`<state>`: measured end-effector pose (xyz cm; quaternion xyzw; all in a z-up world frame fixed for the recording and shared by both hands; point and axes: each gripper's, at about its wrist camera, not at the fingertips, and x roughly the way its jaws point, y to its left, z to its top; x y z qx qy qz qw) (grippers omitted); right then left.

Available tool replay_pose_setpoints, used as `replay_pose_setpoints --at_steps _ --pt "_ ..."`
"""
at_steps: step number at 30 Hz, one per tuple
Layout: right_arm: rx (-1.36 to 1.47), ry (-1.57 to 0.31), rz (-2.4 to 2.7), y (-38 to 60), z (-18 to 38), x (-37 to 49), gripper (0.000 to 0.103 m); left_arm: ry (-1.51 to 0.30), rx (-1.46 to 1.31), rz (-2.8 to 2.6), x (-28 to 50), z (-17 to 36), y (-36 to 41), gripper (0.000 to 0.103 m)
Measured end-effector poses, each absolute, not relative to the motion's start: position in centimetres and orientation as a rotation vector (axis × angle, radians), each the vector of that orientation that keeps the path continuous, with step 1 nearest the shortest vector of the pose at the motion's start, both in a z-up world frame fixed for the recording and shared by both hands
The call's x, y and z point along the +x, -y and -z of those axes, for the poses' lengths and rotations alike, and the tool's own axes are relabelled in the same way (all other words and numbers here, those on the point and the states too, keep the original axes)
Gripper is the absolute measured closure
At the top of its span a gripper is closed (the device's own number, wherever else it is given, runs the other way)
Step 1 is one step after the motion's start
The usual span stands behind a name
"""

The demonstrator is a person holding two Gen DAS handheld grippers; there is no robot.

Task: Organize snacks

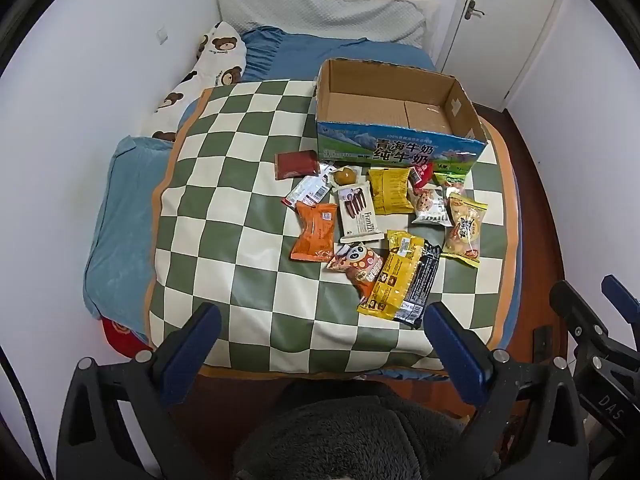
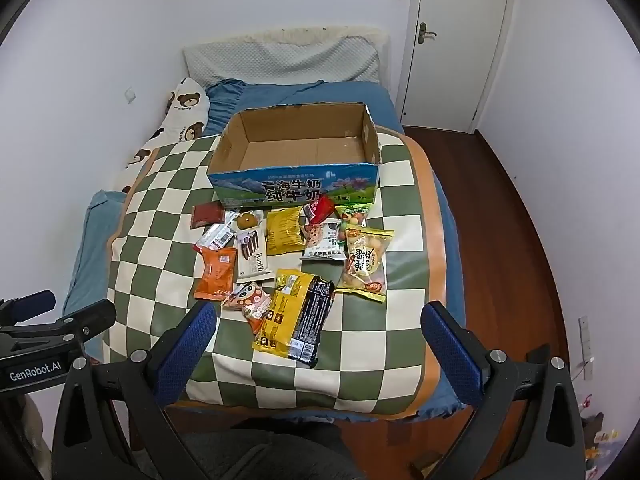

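Note:
An empty cardboard milk box (image 1: 400, 148) (image 2: 296, 188) stands open-topped on a green-and-cream checkered mat (image 1: 240, 200) spread over a bed. In front of it lie several loose snacks: an orange packet (image 1: 314, 234), a white wafer pack (image 1: 358, 212), a yellow bag (image 1: 390, 190), a panda packet (image 1: 356, 266), a yellow-and-black pack (image 2: 294, 314) and a clear biscuit bag (image 2: 366, 260). My left gripper (image 1: 322, 314) hovers open over the mat's near edge, holding nothing. My right gripper (image 2: 320, 312) is also open and empty, just short of the yellow-and-black pack.
A blue sheet (image 1: 120, 220), a bear-print pillow (image 1: 218, 56) and a grey pillow (image 2: 280, 60) lie on the bed beside white walls. A white door (image 2: 460, 40) and wooden floor (image 2: 500, 240) are to the right. A person's dark fuzzy clothing (image 1: 352, 432) fills the bottom.

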<state>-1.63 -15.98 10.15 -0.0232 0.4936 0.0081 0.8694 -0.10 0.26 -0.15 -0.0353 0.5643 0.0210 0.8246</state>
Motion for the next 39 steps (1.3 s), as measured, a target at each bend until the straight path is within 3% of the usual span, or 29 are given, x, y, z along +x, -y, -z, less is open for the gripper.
replay_pose_setpoints --at_steps 39 --pt "-0.024 -0.995 -0.008 16.2 -11.4 -2.1 0.0 -1.173 -0.051 -0.038 -0.8 -2.0 -0.1 0.0"
